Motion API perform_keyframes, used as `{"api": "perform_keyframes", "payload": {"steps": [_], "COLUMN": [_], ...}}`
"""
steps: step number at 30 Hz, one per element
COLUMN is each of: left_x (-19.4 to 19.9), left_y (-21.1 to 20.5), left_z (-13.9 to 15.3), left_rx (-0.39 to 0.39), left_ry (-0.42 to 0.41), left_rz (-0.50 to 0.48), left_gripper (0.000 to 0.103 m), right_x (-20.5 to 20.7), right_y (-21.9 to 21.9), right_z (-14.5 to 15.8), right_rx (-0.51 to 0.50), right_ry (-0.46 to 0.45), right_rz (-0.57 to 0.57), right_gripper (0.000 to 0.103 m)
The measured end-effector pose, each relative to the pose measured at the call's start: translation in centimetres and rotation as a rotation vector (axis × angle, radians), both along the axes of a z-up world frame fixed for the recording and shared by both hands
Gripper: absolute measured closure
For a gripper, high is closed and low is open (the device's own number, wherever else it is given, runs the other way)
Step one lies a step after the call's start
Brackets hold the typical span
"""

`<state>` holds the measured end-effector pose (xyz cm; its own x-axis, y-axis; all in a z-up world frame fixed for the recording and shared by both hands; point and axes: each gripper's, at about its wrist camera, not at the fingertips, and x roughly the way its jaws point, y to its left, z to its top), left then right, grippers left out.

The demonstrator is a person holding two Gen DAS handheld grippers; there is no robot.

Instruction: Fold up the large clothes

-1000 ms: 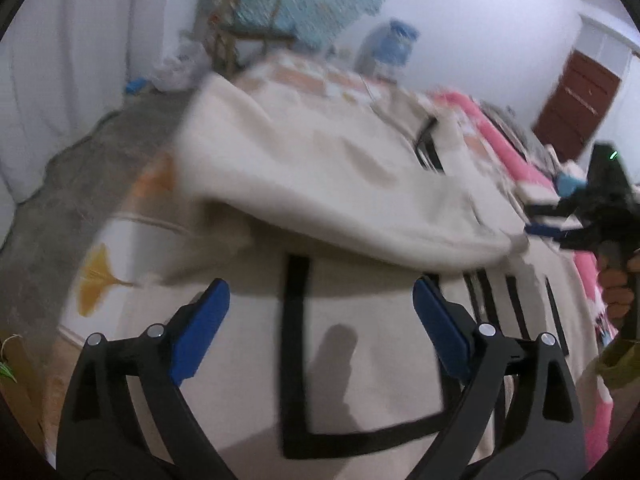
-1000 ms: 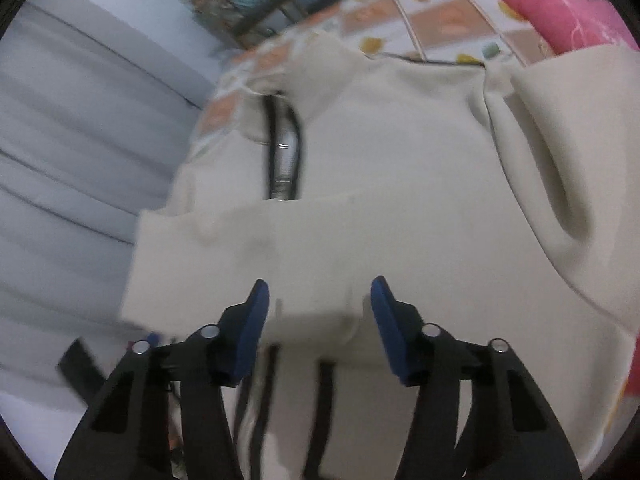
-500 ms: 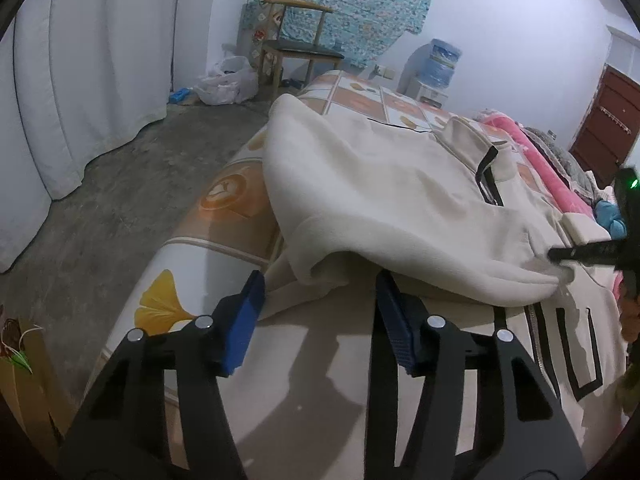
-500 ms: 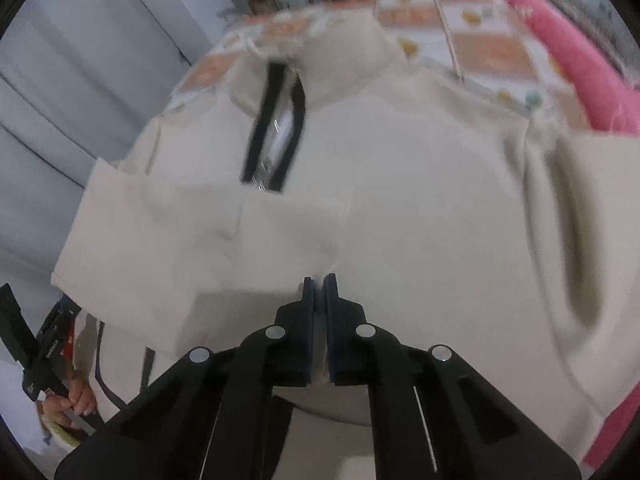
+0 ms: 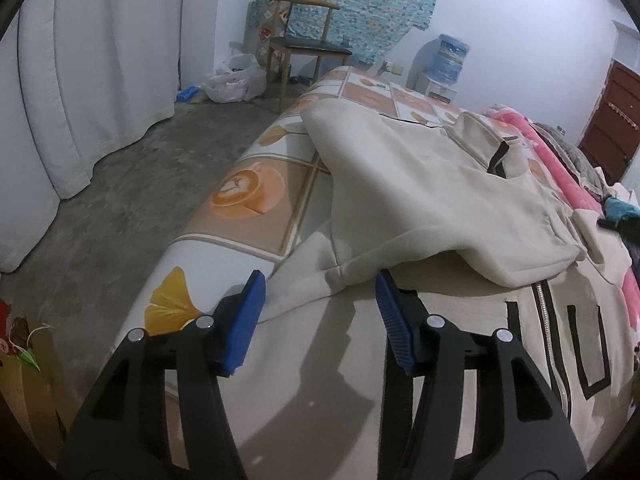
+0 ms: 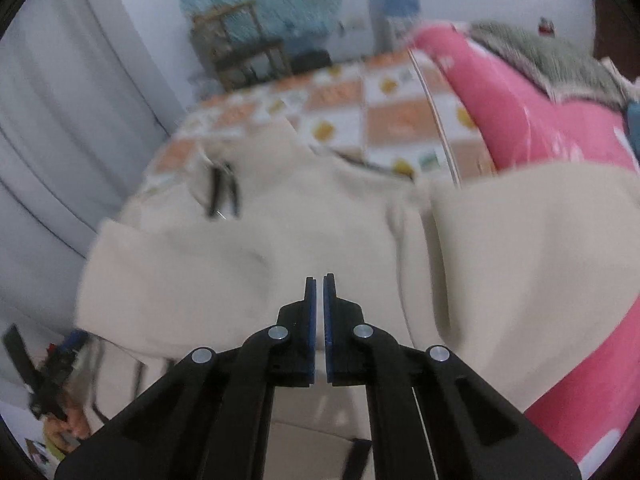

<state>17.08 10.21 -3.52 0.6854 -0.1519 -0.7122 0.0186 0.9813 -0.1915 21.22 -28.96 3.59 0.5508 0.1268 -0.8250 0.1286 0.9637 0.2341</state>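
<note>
A large cream jacket (image 5: 420, 184) with black stripes and a zipper lies spread on the bed. One sleeve is folded across its body, and the cuff end (image 5: 340, 276) rests just beyond my left gripper (image 5: 320, 308). That gripper stands open low over the jacket's near part, and its pads press on nothing. In the right wrist view my right gripper (image 6: 319, 280) hovers above the jacket (image 6: 280, 248), shut, and no cloth shows between its pads. The other sleeve (image 6: 520, 248) lies folded in at the right. The picture there is blurred.
The bed's tile-patterned sheet (image 5: 248, 192) drops at its left edge to a concrete floor (image 5: 132, 184). White curtains (image 5: 80, 80) hang at the left. A chair (image 5: 304, 48), a plastic bag and a water dispenser (image 5: 448, 60) stand at the back. A pink blanket (image 6: 540, 120) lies along the right.
The left jaws narrowed from wide, and that gripper shifted toward the sleeve's cuff. The right jaws closed fully, and that gripper rose away from the jacket. The folded sleeve now lies still.
</note>
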Motion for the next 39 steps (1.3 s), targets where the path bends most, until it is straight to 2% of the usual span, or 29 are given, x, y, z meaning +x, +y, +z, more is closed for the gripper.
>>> {"api": "perform_keyframes", "payload": {"steps": [3,5,7,11,14,15,16,17,18,20,21,23,25,27,30,32,36,39], "left_x": [0.0,0.0,0.0,0.1,0.0,0.1,0.1,0.1,0.0,0.0,0.0,-0.1,-0.1,-0.1,-0.2,-0.2,-0.3,-0.4], "left_y": [0.0,0.0,0.0,0.0,0.1,0.0,0.0,0.1,0.0,-0.1,0.0,-0.1,-0.1,-0.1,0.0,0.0,0.2,0.2], "left_z": [0.0,0.0,0.0,-0.1,-0.2,-0.2,-0.2,-0.2,-0.2,-0.2,-0.2,-0.2,-0.2,-0.3,-0.3,-0.3,-0.2,-0.1], "left_rx": [0.002,0.005,0.014,0.026,0.034,0.037,0.039,0.042,0.044,0.045,0.044,0.044,0.045,0.049,0.055,0.057,0.058,0.061], "left_ry": [0.003,0.003,0.005,0.011,0.013,0.014,0.014,0.015,0.015,0.014,0.014,0.013,0.013,0.014,0.018,0.020,0.023,0.023], "left_rz": [-0.001,0.000,0.003,0.015,0.022,0.023,0.024,0.026,0.026,0.029,0.030,0.033,0.032,0.030,0.027,0.024,0.014,0.011], "left_gripper": [0.049,0.049,0.049,0.049,0.049,0.049,0.049,0.049,0.049,0.050,0.050,0.051,0.051,0.051,0.051,0.051,0.051,0.051], "right_x": [0.4,0.6,1.1,2.4,3.7,4.0,4.1,4.1,4.0,3.2,2.8,1.2,0.0,-0.9,-1.2,-1.4,-2.0,-1.5], "right_y": [-1.9,-2.4,-2.4,-1.1,0.0,0.4,0.7,1.5,2.0,3.5,4.0,4.6,3.8,1.9,0.2,-0.3,-0.2,-0.3], "right_z": [-1.5,-1.7,-1.8,-3.1,-4.3,-4.8,-5.0,-5.0,-4.9,-4.4,-4.1,-3.0,-1.4,-0.5,-1.4,-2.0,-0.2,0.3], "right_rx": [0.132,0.179,0.166,0.117,0.039,0.007,-0.023,-0.078,-0.103,-0.159,-0.183,-0.181,-0.188,-0.146,-0.167,-0.147,-0.166,-0.190], "right_ry": [0.041,0.051,0.064,0.124,0.151,0.164,0.159,0.151,0.145,0.141,0.135,0.109,0.063,0.040,0.064,0.082,0.018,0.009], "right_rz": [-0.033,-0.031,-0.028,0.015,0.041,0.054,0.063,0.087,0.106,0.137,0.149,0.165,0.139,0.084,0.035,0.025,0.013,-0.004], "right_gripper": [0.098,0.091,0.057,0.056,0.056,0.056,0.060,0.068,0.085,0.097,0.099,0.099,0.100,0.100,0.100,0.100,0.100,0.100]}}
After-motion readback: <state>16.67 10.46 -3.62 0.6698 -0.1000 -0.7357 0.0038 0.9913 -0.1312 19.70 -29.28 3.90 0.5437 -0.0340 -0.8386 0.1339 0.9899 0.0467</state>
